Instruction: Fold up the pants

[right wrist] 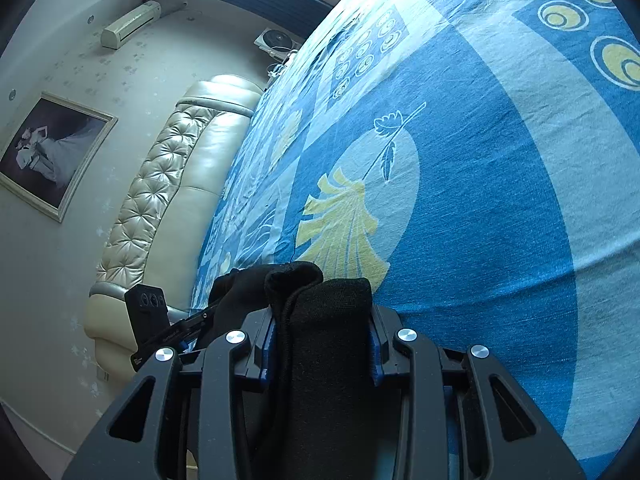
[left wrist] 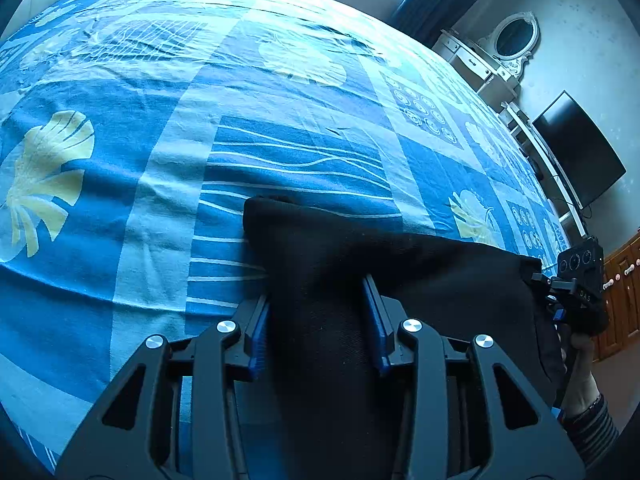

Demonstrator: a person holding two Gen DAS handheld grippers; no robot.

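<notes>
The black pants (left wrist: pixel 420 264) are held up above the blue patterned bed sheet (left wrist: pixel 200 120). My left gripper (left wrist: pixel 318 308) is shut on one bunched end of them, and the cloth stretches right to my right gripper (left wrist: pixel 556 280), which grips the other end. In the right wrist view my right gripper (right wrist: pixel 322 320) is shut on a thick fold of the pants (right wrist: pixel 320 360), above the sheet (right wrist: pixel 480 200). The left gripper (right wrist: pixel 192 326) shows at lower left, holding the cloth. The rest of the pants is hidden below both grippers.
A padded cream headboard (right wrist: pixel 168 200) runs along the bed's far side, below a framed picture (right wrist: pixel 52 156). A black TV (left wrist: pixel 580 152), a white dresser with an oval mirror (left wrist: pixel 512 40) and wooden cabinets (left wrist: pixel 624 292) stand beyond the bed's right edge.
</notes>
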